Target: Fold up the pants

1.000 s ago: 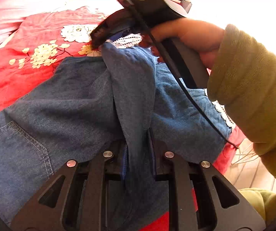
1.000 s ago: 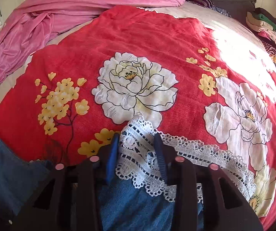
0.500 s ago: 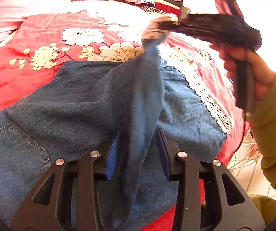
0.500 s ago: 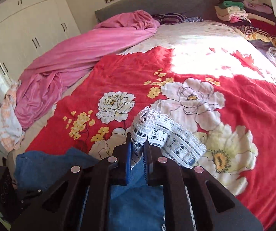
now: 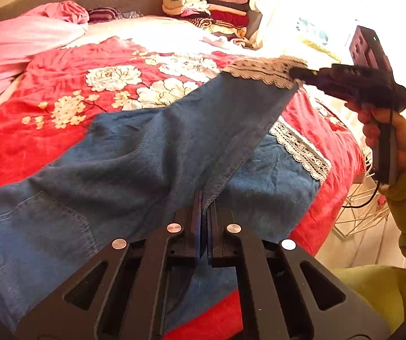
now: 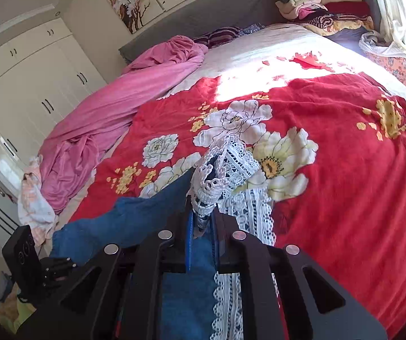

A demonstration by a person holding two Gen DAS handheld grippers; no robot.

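Left view: the left gripper [image 5: 203, 198] is clamped on the jeans [image 5: 112, 175] seam, while at two o'clock the right gripper [image 5: 298, 75] pinches the lace hem [image 5: 262, 69] above the red floral blanket [image 5: 47, 136]. Only the right view shows wardrobes [image 6: 30, 85] at ten o'clock.

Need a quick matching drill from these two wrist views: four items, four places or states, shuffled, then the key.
Items
1. left gripper
2. right gripper
3. pink sheet
4. stack of folded clothes

Places or states
A. bunched along the bed's wardrobe side
B. shut on the lace hem of the raised leg
C. piled at the bed's far corner, by the headboard
D. shut on the seam edge of the blue pants

Pairs: 1-D, 2-B, 3-A, 4-C
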